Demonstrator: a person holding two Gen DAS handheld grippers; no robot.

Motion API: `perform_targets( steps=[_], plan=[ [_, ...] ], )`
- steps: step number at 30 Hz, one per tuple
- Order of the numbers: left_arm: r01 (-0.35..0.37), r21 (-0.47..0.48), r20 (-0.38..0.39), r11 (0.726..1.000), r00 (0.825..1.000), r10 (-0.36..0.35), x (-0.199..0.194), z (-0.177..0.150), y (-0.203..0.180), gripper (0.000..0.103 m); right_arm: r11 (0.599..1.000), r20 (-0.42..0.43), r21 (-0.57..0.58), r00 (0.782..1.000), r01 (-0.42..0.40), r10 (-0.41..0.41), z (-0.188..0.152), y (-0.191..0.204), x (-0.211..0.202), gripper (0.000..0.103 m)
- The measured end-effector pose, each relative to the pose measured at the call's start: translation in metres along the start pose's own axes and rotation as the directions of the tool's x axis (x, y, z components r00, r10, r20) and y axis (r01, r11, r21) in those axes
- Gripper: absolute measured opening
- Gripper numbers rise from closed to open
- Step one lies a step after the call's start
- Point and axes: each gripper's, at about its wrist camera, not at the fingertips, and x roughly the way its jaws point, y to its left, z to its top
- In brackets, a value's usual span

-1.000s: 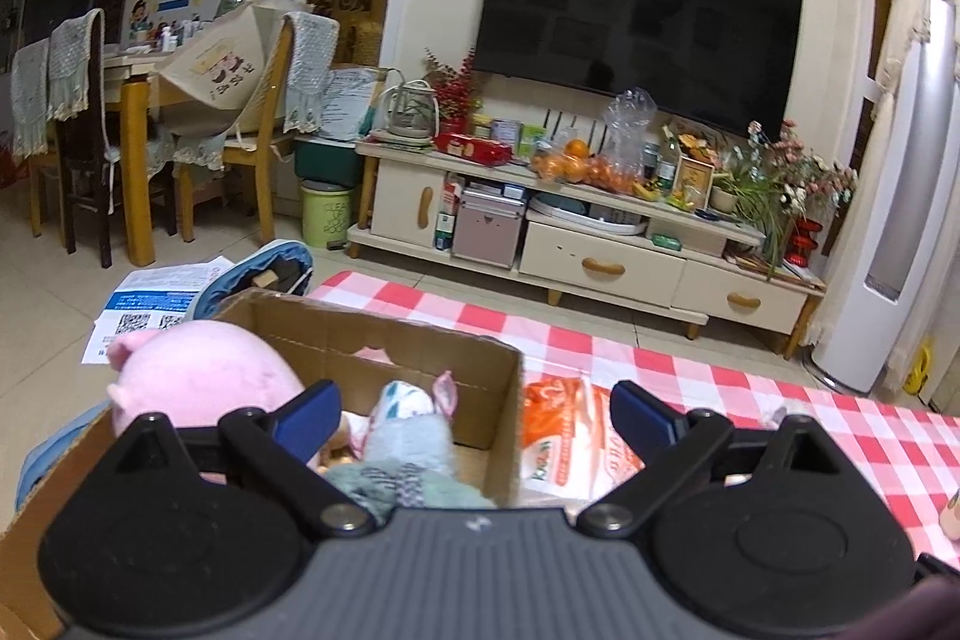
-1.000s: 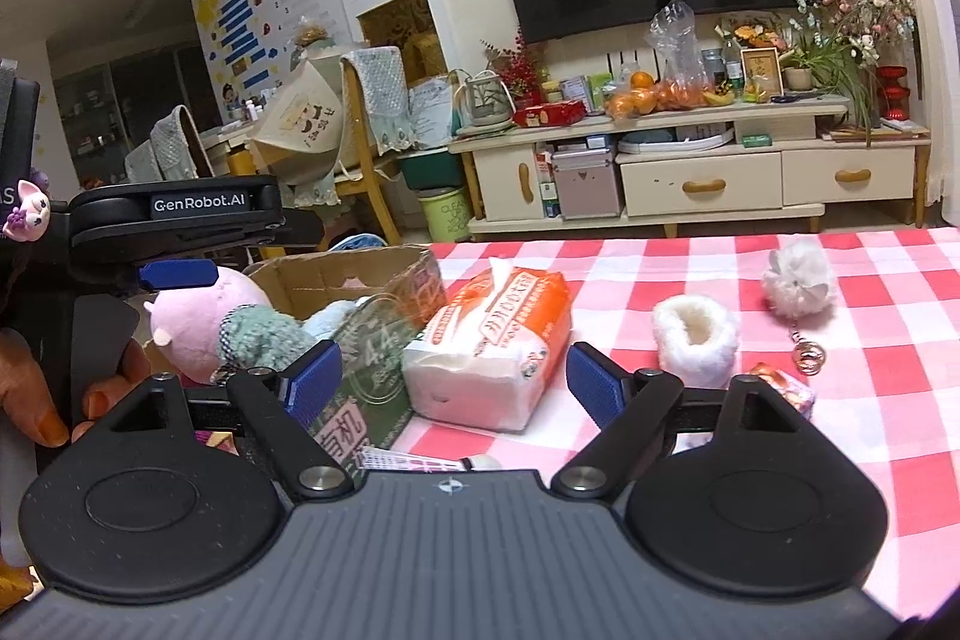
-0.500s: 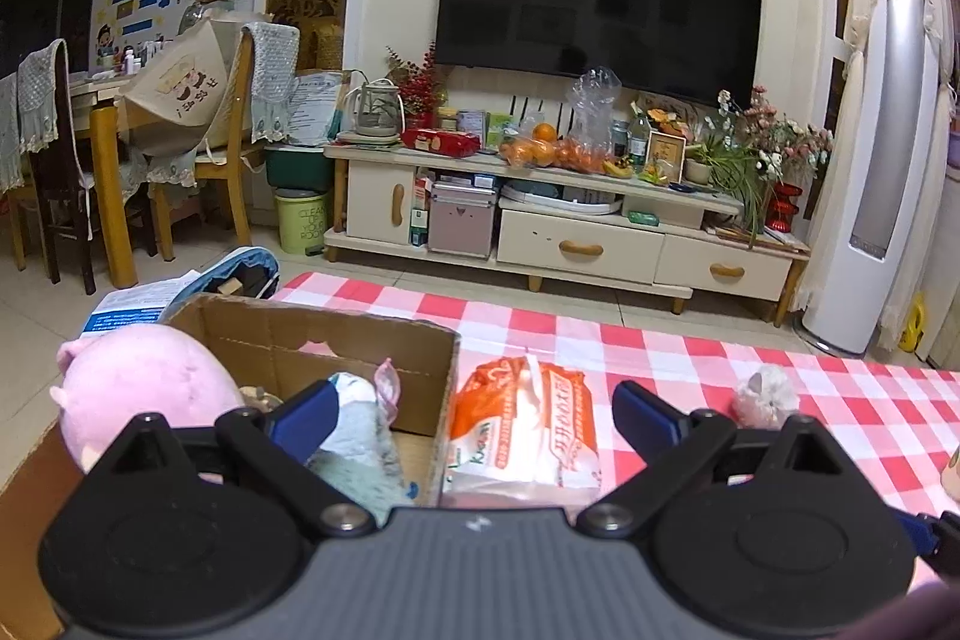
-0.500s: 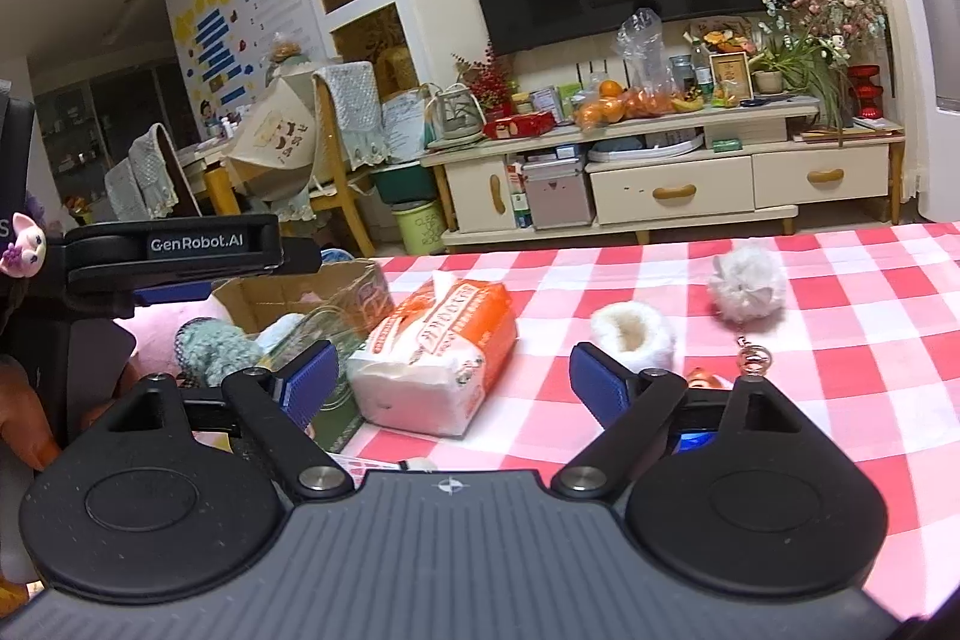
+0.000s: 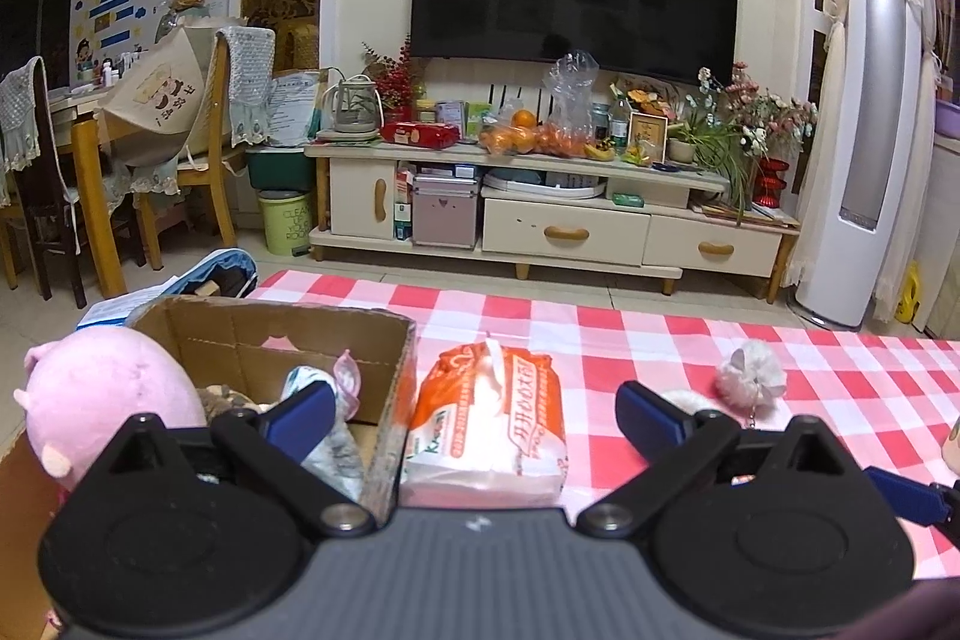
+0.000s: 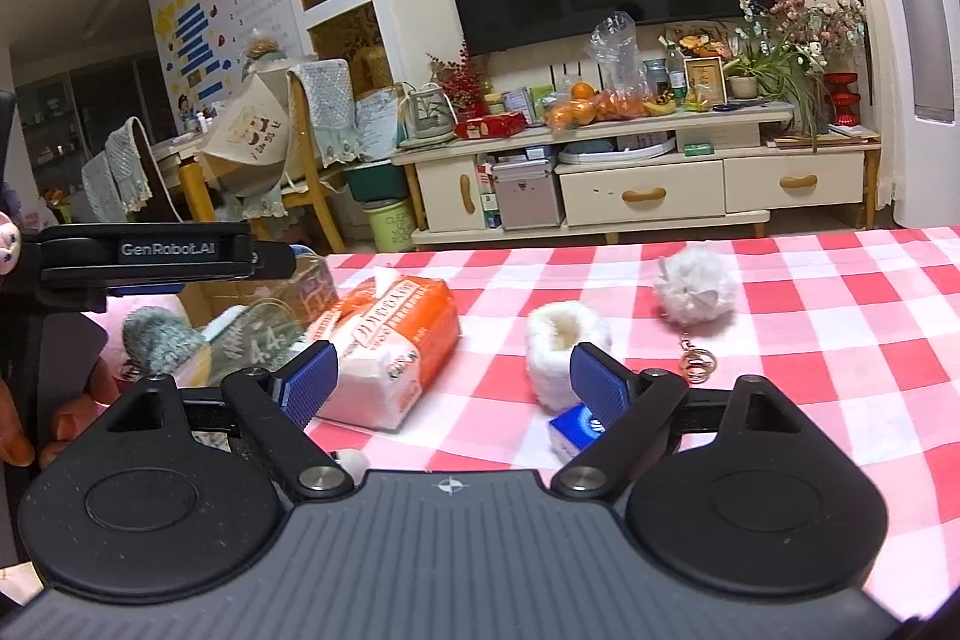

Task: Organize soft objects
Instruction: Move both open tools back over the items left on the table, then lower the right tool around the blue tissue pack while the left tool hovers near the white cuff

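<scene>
Both grippers hang above the red-and-white checked counter (image 6: 810, 340), jaws spread wide and holding nothing. The right gripper (image 6: 456, 382) looks straight down a lane between two candidates: the orange-and-white soft plastic pack of tissues (image 6: 390, 340) lies ahead and to the left, just off its left finger, while the white fluffy cuff-shaped plush piece (image 6: 564, 340) stands ahead and slightly right, just beyond its right finger. The tissue pack's long axis runs from near-left to far-right in this view, so the jaws would meet it across a corner. Further right and further off sits the white fuzzy pompom keychain (image 6: 696, 292).

The left gripper (image 5: 474, 409) has the same tissue pack dead centre between its fingers, long axis pointing away from it, with the brown cardboard box (image 5: 384, 346) touching the pack on the left. A round pink plush pig (image 5: 102, 388) already sits in that box.

My call: the left is better lined up on the pack; the right is nearer the cuff.
</scene>
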Motion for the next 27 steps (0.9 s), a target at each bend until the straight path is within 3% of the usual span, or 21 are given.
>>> perform_targets(
  steps=[14,27],
  plan=[
    [0.029,0.036,-0.013,0.999,1.0,-0.028,0.005,-0.001,-0.02,0.1,0.979,-0.131,-0.172,0.982,0.109,-0.133,-0.017,-0.036,0.05,0.103],
    [0.061,0.083,-0.039,0.995,0.998,-0.058,0.014,-0.004,-0.036,0.1,0.971,-0.253,-0.236,0.963,0.038,-0.099,-0.03,-0.066,0.102,0.103]
  ],
)
